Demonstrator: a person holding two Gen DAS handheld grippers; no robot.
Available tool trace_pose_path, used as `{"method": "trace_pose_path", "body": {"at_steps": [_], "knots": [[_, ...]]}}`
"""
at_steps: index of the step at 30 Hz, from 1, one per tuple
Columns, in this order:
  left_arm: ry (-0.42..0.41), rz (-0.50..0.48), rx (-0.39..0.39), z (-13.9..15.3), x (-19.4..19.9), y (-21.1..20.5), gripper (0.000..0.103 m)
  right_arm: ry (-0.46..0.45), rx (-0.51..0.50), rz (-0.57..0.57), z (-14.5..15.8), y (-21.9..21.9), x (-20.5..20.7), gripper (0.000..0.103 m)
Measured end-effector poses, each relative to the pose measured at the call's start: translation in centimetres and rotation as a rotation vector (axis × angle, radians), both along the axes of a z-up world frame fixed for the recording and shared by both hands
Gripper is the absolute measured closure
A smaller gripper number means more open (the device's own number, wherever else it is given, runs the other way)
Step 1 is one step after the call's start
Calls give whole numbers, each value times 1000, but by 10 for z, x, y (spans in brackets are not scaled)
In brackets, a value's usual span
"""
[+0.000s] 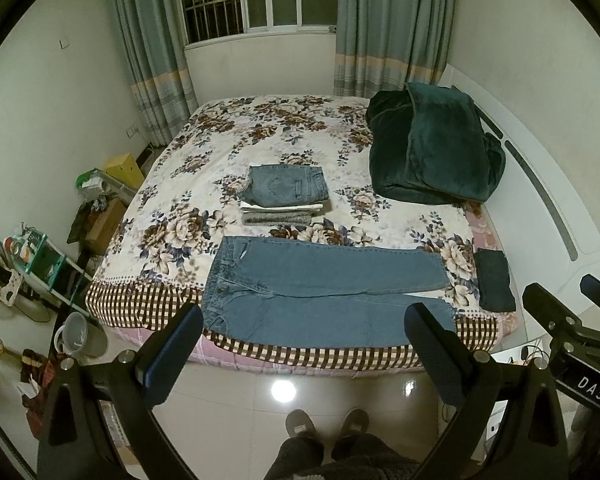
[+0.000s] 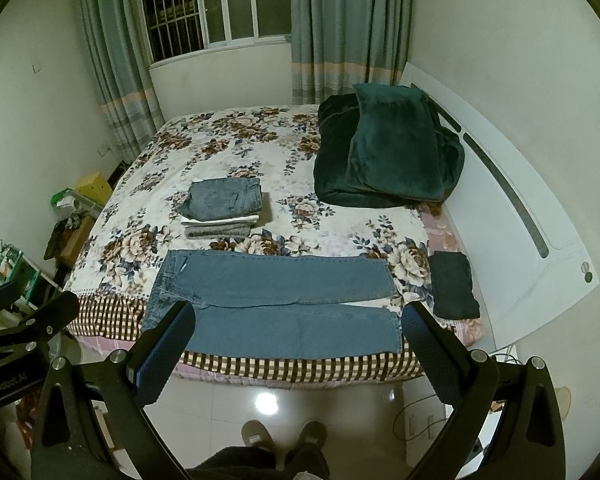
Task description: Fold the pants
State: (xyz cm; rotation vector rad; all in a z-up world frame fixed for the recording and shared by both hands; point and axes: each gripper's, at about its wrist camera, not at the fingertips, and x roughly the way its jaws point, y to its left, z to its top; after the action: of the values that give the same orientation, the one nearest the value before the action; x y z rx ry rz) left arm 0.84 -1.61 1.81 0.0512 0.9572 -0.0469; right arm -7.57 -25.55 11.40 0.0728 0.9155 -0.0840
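A pair of blue jeans [image 1: 324, 292] [image 2: 276, 304] lies spread flat along the near edge of the bed, waistband to the left, both legs running right. My left gripper [image 1: 304, 320] is held above the floor in front of the bed, open, nothing between its fingers. My right gripper [image 2: 298, 320] hovers likewise, open and empty. The right gripper's body [image 1: 568, 328] shows at the right of the left wrist view; the left gripper's body [image 2: 24, 336] shows at the left of the right wrist view.
A stack of folded clothes [image 1: 284, 196] [image 2: 224, 208] sits mid-bed. A dark green blanket [image 1: 432, 144] [image 2: 388, 148] is piled at the far right. A small dark folded garment [image 1: 494, 280] [image 2: 454, 284] lies near the headboard [image 2: 520, 208]. Clutter [image 1: 40, 264] fills the floor left. Slippered feet [image 1: 328, 424] stand below.
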Motion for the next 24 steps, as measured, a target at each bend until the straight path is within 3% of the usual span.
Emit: {"method": "trace_pose_path", "body": {"at_steps": [15, 18, 24], "knots": [[3, 21, 0, 2, 11, -15, 0, 17, 4, -3, -4, -6, 11, 0], [-8, 53, 16, -13, 27, -22, 0, 24, 16, -15, -18, -19, 29, 0], [-15, 142, 83, -53, 78, -35, 0, 56, 49, -26, -77, -49, 92, 0]]}}
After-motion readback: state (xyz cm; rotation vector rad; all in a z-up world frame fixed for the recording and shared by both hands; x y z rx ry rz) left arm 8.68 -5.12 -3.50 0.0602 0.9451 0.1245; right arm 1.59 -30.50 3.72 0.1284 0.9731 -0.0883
